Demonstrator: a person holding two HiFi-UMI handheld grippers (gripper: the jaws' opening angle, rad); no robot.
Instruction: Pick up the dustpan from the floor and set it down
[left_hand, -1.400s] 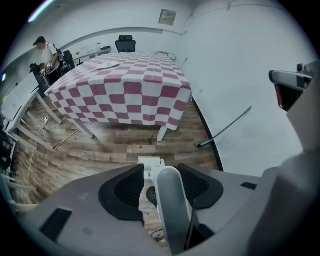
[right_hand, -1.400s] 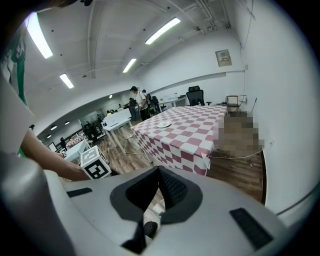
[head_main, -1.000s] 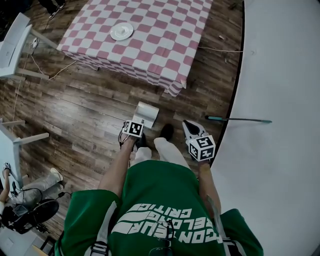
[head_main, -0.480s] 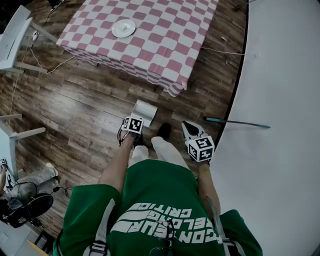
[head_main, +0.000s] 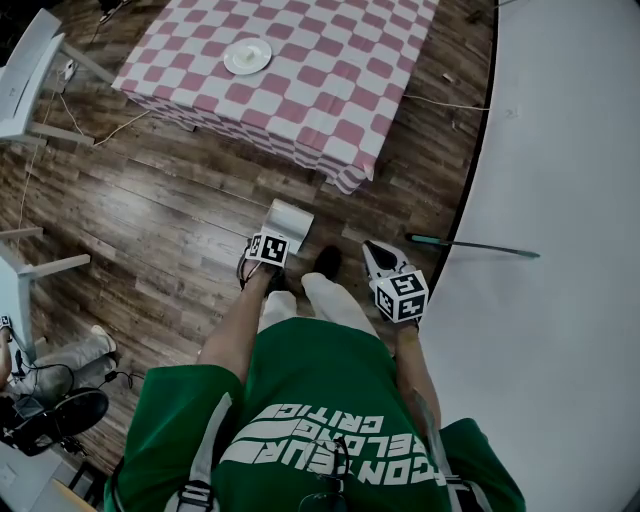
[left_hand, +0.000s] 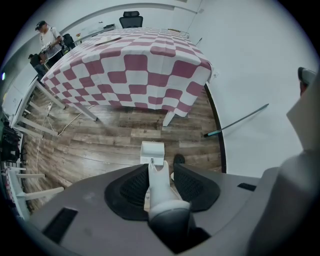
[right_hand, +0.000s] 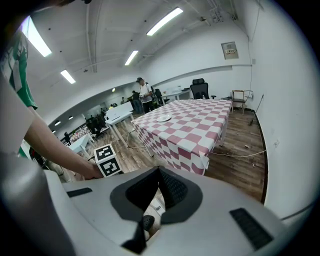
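The wooden floor (head_main: 170, 220) and the table (head_main: 330, 95) in its pink-and-white check cloth filled most of what we saw. Below them came our green shirt (head_main: 310, 400). The white dustpan (head_main: 290, 222) sat on the boards just ahead of our shoe (head_main: 327, 262), its handle (left_hand: 160, 187) rising toward us. The left gripper (left_hand: 161, 172) had just been closing, and its pads sat against that handle. The right gripper (right_hand: 158, 182) hung beside it with its tips together and nothing between them.

We judged the hold narrow. A smooth, slim handle taken near its end could let the pan swing or twist on the lift, or slip free, and the shoe so close might catch its edge.

White lettering crossed the shirt, upside down to us and only partly legible. The marker cubes (head_main: 403, 296) carried patterns, not words, and we could read no label on the dustpan.
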